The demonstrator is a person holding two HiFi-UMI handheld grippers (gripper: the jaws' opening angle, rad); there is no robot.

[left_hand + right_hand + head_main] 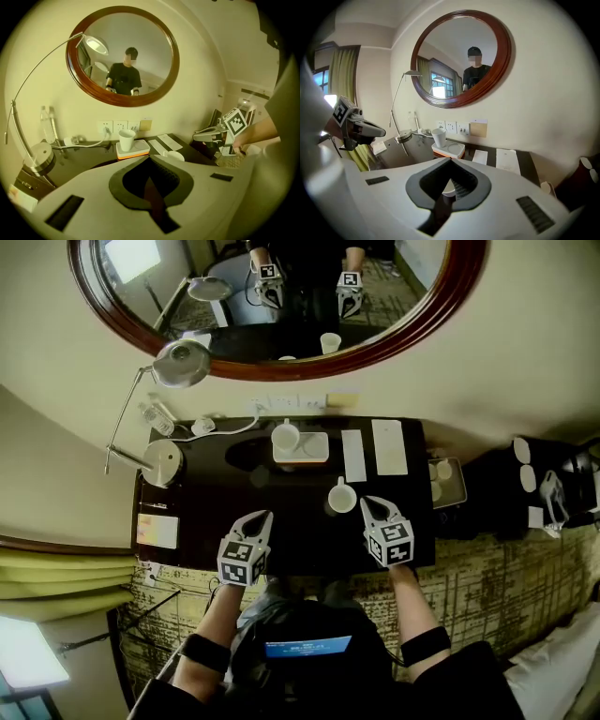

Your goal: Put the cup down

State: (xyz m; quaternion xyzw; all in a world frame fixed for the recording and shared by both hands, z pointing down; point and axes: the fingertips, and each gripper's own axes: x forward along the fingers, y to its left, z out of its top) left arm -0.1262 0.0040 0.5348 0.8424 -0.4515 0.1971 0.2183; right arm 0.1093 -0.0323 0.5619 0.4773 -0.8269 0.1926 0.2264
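A small white ceramic cup (341,496) sits on the glossy black-brown surface (291,531). A taller white cup (285,437) tops a white tray with an orange underside (136,149). The pale grey left claw (262,517) and right claw (371,504) carry cubes of black-and-white square markers.

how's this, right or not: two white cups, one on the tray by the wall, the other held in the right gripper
Wrong on the hold. The other cup stands free on the desk beside the right gripper, whose jaws are shut on nothing, as the head view shows. The first cup does stand on the tray by the wall.
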